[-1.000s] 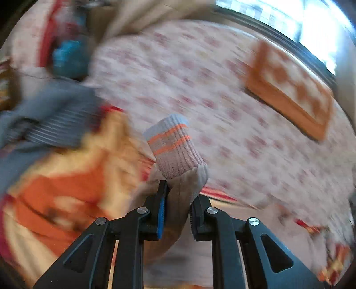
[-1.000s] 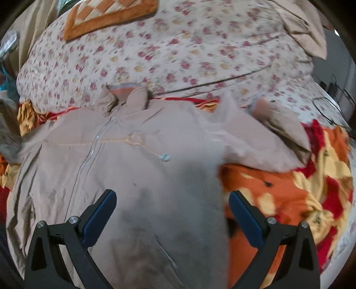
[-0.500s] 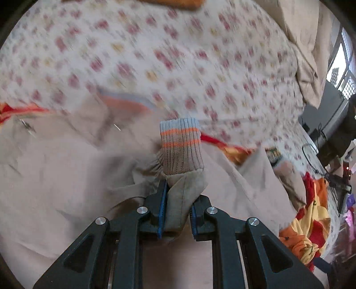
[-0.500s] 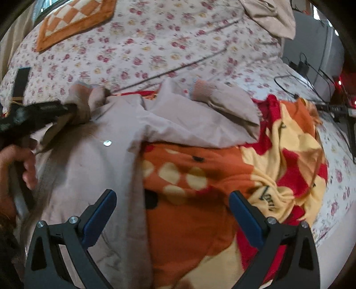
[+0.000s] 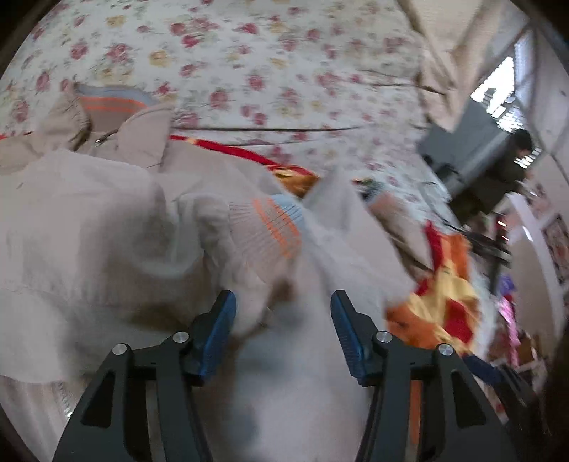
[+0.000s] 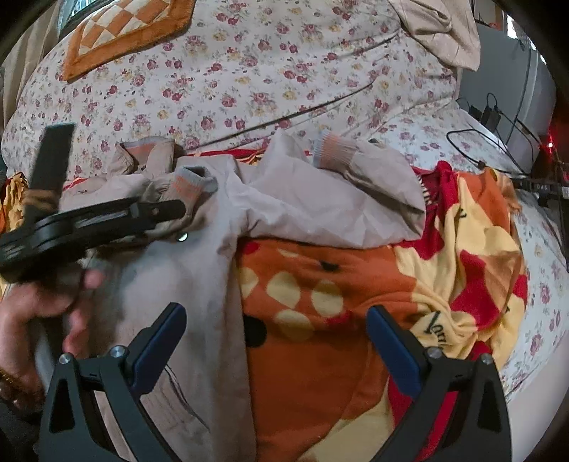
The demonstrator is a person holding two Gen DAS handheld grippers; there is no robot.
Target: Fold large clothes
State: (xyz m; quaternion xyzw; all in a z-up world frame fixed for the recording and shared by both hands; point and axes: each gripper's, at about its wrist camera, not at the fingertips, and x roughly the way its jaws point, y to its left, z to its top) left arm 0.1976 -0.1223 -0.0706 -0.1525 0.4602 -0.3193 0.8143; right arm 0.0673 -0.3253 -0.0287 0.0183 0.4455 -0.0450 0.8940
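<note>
A beige zip jacket (image 6: 199,270) lies face up on the bed, also in the left wrist view (image 5: 89,220). Its left sleeve is folded across the chest, the striped knit cuff (image 5: 274,224) lying loose on the body; the cuff also shows in the right wrist view (image 6: 192,184). My left gripper (image 5: 282,320) is open just behind that cuff, over the jacket; it appears in the right wrist view (image 6: 156,211). The other sleeve with its cuff (image 6: 332,149) lies spread to the right. My right gripper (image 6: 275,341) is open and empty above the jacket's right edge.
An orange, red and yellow blanket (image 6: 409,291) lies under and right of the jacket. The floral bedsheet (image 6: 249,78) covers the bed beyond. An orange checked cushion (image 6: 124,32) sits at the far left. Cables (image 6: 490,138) lie at the bed's right edge.
My left gripper carried the sleeve cuff across over the jacket's chest, then opened and let it go. My right gripper stayed open and shifted rightward over the blanket.
</note>
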